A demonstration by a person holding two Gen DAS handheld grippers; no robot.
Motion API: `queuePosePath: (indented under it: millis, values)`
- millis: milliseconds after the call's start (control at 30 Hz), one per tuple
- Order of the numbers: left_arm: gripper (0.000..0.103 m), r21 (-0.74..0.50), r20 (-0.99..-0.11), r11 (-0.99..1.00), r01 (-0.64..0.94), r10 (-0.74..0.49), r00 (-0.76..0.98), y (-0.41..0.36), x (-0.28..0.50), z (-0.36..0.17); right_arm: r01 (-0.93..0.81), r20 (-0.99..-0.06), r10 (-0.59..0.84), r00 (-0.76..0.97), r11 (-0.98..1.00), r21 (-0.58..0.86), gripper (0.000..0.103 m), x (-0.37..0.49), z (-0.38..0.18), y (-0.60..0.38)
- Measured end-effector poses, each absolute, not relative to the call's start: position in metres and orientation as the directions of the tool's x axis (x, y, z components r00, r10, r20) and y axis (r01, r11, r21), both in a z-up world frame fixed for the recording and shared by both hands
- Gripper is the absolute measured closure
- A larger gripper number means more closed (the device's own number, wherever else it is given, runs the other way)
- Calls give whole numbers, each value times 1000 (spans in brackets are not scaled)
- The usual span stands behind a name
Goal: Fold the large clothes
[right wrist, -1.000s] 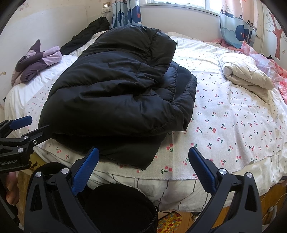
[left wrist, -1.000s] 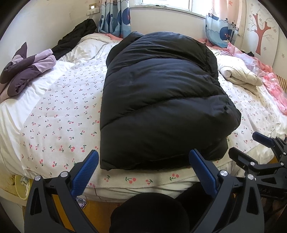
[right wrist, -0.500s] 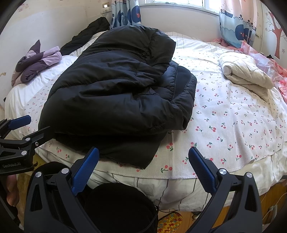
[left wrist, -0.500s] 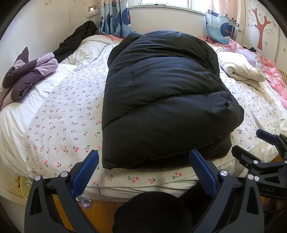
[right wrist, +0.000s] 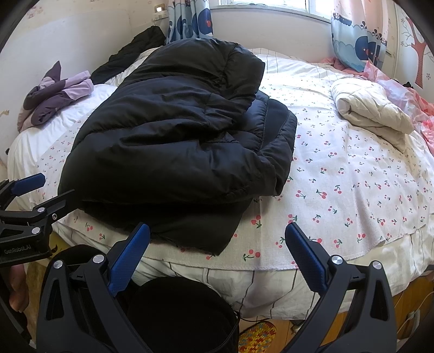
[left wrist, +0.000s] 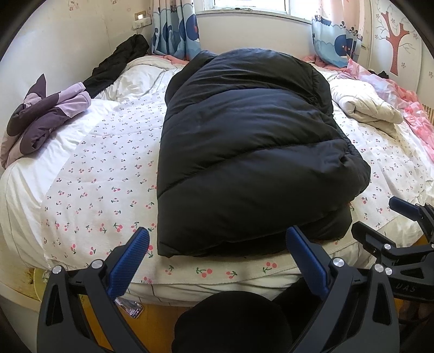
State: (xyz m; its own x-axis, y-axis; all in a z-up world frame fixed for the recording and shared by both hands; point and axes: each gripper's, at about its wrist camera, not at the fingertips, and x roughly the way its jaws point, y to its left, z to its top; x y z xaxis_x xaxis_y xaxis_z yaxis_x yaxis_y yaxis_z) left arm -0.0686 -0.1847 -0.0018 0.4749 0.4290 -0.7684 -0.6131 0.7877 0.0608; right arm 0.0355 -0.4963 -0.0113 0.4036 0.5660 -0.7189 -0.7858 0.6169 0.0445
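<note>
On the cherry-print bedsheet [left wrist: 108, 173] lies the puffy black down jacket [left wrist: 244, 152], folded lengthwise. We hold our left gripper [left wrist: 217, 260] and right gripper [right wrist: 217, 255] empty, jaws wide apart; together we should pinch its near hem, probably layered, and lift evenly.

"GenRobot.AI" on left claw [right wrist: 40, 190] body; "UAS" on right claw [left wrist: 379, 220].

A bed [left wrist: 103, 168] fills most of both frames, spread with a white sheet printed with small red cherries. At the top centre a window [left wrist: 244, 5] lets daylight in, flanked by blue cartoon curtains [left wrist: 176, 27]. Pale walls [left wrist: 67, 40] close the upper left, with a socket plate [left wrist: 141, 20]. A red tree decal [left wrist: 394, 35] marks the upper right. Orange wood floor [right wrist: 407, 298] shows at the bottom.
</note>
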Motion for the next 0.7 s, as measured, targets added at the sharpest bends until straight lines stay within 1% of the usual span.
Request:
queuePosePath:
  millis: [267,433,600,700]
  values:
    - [7,68,-766,782,-620,439,469,-185,-68,-1,-786,-719,566,403,617,45,7,35,-11,-497]
    - [7,35,-774,772,-634,422,472,-182,-70,-1,-786,-719,566,403,617,45,7,35,-11,-496]
    - [7,66,-724,761,-646,482,493,-190,-76,7,-787,-721,567,398,615,50,7,33,-13,-497]
    - [7,63,-723,769,-636,475,502,-192,-76,10,-787,-719,569,399,614,49,7,33,-12,-497]
